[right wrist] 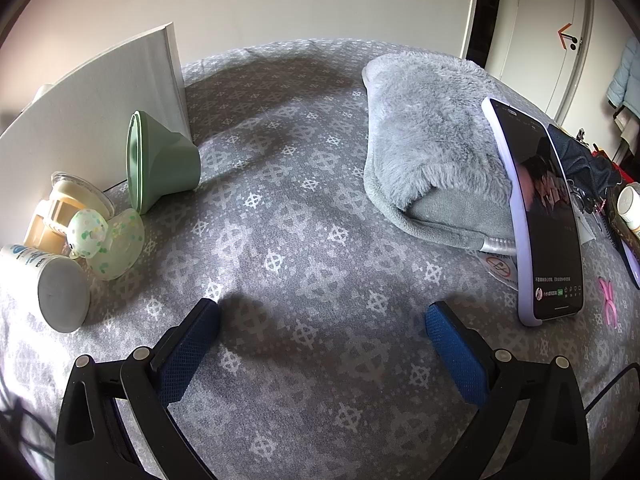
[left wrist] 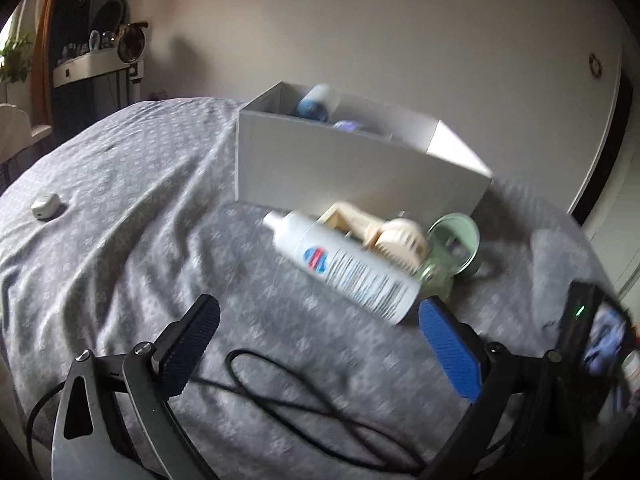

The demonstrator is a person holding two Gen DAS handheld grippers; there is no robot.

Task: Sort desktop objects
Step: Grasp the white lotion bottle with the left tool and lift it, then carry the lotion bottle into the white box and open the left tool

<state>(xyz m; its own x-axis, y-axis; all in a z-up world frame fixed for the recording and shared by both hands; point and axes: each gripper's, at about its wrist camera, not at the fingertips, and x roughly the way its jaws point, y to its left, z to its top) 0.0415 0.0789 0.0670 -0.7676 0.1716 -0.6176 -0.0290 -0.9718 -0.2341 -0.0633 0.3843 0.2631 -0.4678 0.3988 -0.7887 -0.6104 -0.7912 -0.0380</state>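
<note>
In the left wrist view, a small white case (left wrist: 45, 205) sits alone at the far left of the grey patterned cloth (left wrist: 132, 184), and a black cable (left wrist: 280, 392) loops across the lower middle. The left gripper (left wrist: 320, 312) holds nothing, its blue-padded fingers spread wide at the bottom of the frame. Above them, in the centre, a white spray bottle (left wrist: 352, 268) lies on its side, its base just beside the right finger. Behind it stands a white open box (left wrist: 344, 168) with a blue-and-white bottle (left wrist: 316, 102) inside, and right of the spray bottle a cream tape dispenser (left wrist: 384, 236) and a green funnel-shaped cup (left wrist: 456, 244) lie on the cloth. In the right wrist view, the same cluster sits at the left edge with a speckled green duck toy (right wrist: 108, 240). The right gripper (right wrist: 322, 320) is likewise spread and empty over bare cloth. Right of centre lies a folded grey plush towel (right wrist: 432, 148), with a phone (right wrist: 544, 216) propped against it.
</note>
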